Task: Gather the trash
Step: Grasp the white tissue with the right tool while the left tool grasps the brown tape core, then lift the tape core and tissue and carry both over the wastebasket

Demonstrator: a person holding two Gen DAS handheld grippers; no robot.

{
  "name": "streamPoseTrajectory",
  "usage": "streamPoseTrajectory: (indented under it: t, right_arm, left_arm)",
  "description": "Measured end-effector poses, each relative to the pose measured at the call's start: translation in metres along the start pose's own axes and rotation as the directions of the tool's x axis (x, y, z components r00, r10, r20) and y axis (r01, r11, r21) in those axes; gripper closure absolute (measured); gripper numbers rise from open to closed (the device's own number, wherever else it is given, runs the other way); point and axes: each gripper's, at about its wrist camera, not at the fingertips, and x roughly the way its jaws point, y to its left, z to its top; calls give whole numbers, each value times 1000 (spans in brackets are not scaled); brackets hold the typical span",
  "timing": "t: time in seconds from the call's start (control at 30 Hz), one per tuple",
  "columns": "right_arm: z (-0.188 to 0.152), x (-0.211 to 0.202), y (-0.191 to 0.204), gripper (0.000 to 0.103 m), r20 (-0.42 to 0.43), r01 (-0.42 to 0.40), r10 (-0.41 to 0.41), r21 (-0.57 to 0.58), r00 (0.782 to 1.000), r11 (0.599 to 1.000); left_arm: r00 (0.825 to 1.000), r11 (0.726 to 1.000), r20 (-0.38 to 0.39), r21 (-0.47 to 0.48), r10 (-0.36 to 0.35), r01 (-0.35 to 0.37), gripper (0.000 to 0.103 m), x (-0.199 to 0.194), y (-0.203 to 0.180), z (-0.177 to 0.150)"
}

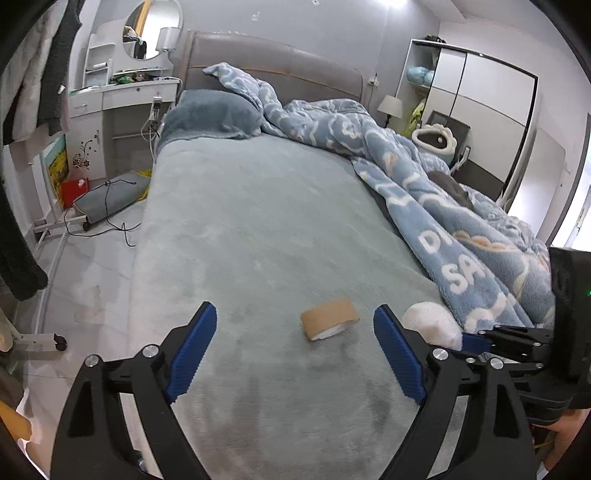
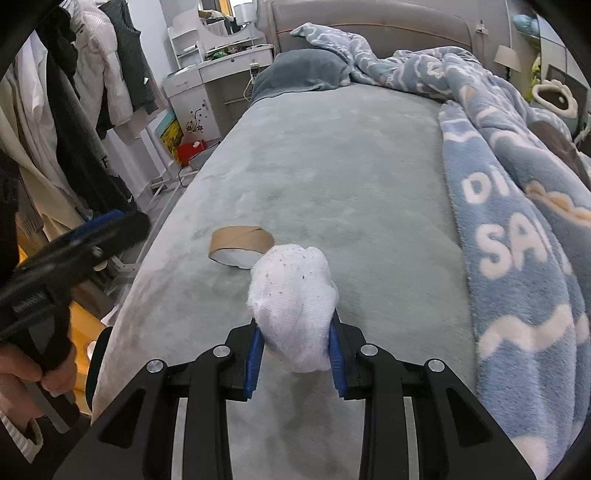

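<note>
The right gripper (image 2: 295, 350) clamps a white tissue wad (image 2: 291, 306) just above the grey bed sheet (image 2: 351, 166), the left gripper (image 1: 295, 328) stands wide and empty before the brown cardboard tape core (image 1: 328, 317), with the blue blanket (image 1: 461, 221) beyond.

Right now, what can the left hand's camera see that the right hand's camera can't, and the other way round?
Only the left wrist view shows the round mirror and the white wardrobe, with the open left gripper aimed at the cardboard tape ring. Only the right wrist view shows the hanging clothes and specks on the white wad pinched in the right gripper. Both show the bed, blue blanket, ring and wad.
</note>
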Motion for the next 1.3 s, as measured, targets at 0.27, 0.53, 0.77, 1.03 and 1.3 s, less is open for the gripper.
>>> streamPoseTrajectory:
  t: [0.27, 0.53, 0.77, 1.03, 1.3]
  right_arm:
    - [-8, -12, -18, 72, 20, -6, 5, 11, 1000, 1000]
    - [-14, -25, -26, 72, 36, -12, 12, 5, 999, 1000]
    - [-18, -34, -28, 72, 49, 10, -9, -22, 999, 1000]
    - [-22, -35, -28, 72, 44, 30, -27, -61, 999, 998]
    - [-21, -41, -21, 72, 58, 49, -44, -89, 997, 995]
  left_arm:
    - [999, 999, -52, -40, -15, 13, 14, 34, -18, -8]
    - [996, 995, -88, -95, 16, -24, 14, 64, -25, -11]
    - [994, 989, -102, -137, 32, -46, 23, 77, -23, -6]
    - [991, 991, -130, -121, 41, -57, 48, 87, -23, -5]
    - [993, 992, -116, -119, 35, -49, 49, 74, -18, -3]
